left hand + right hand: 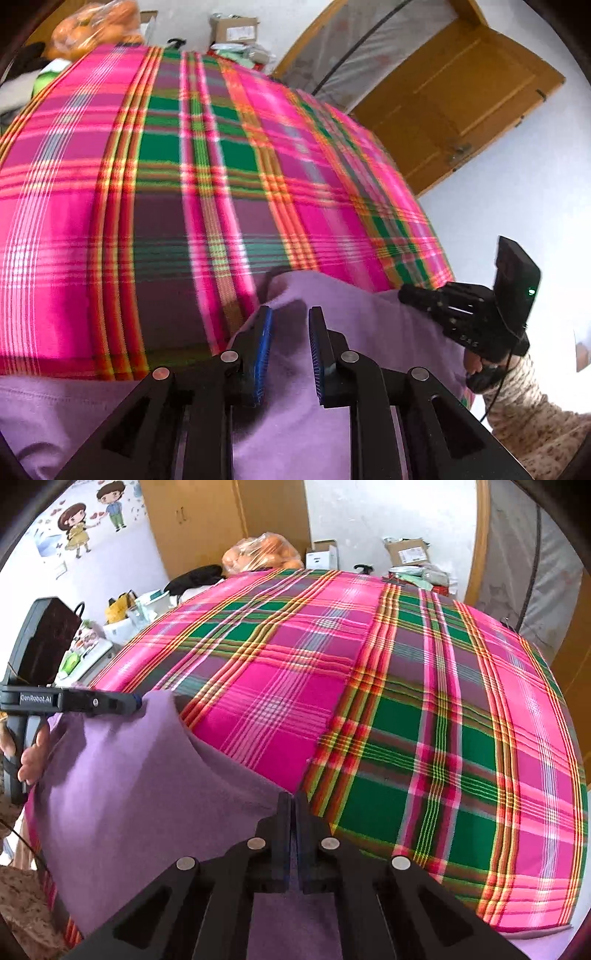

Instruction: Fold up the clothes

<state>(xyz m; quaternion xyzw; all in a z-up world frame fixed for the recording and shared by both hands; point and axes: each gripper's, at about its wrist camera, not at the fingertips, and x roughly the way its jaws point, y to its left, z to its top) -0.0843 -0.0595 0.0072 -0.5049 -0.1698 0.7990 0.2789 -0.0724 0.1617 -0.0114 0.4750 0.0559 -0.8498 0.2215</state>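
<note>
Purple garment (122, 782) on plaid-covered bed (424, 709); wooden door (454, 99).

A plaid blanket (369, 701) covers the bed — cardboard boxes (408, 552) and a wooden wardrobe (221, 520) behind.

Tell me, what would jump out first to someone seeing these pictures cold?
The loud pink-and-green plaid bedcover fills most of both views. On its near edge lies a lilac garment, with the right gripper pinched shut on its edge and the left gripper standing open over it. Farther off, a cartoon couple sticker brightens the wall at upper left.
</note>
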